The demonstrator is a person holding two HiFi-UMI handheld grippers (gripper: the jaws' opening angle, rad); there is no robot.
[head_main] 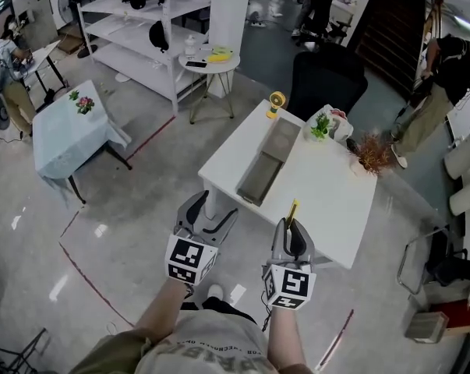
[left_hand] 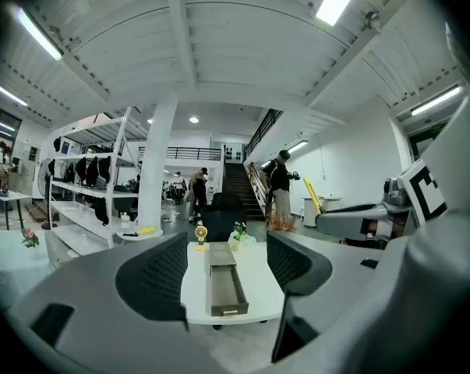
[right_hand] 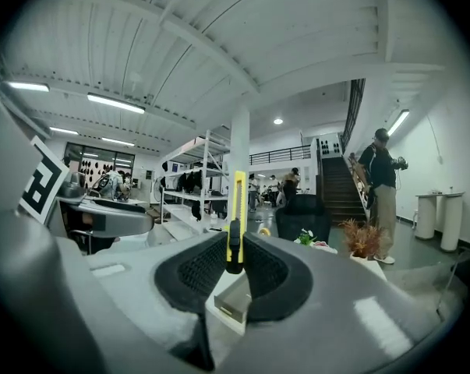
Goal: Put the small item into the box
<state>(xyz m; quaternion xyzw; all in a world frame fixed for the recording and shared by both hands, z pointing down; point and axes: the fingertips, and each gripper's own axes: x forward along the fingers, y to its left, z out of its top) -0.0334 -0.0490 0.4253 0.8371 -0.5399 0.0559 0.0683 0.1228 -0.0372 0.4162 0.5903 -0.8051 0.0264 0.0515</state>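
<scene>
In the head view, the left gripper [head_main: 211, 213] and the right gripper [head_main: 293, 228] are held side by side just short of the near edge of a white table [head_main: 328, 201]. A long grey box [head_main: 267, 162] is laid on the table with its drawer pulled open toward the person. A yellow knife [head_main: 292, 210] is seen standing up from the right gripper. In the left gripper view, the fingers [left_hand: 153, 279] are spread apart with nothing held, and the open box is framed between them. In the right gripper view, the fingers [right_hand: 270, 275] are clamped on the upright knife, with the box seen below and beyond. The step is judged best done if the knife is brought over the open drawer, lowered lengthwise inside its walls, and only then released.
</scene>
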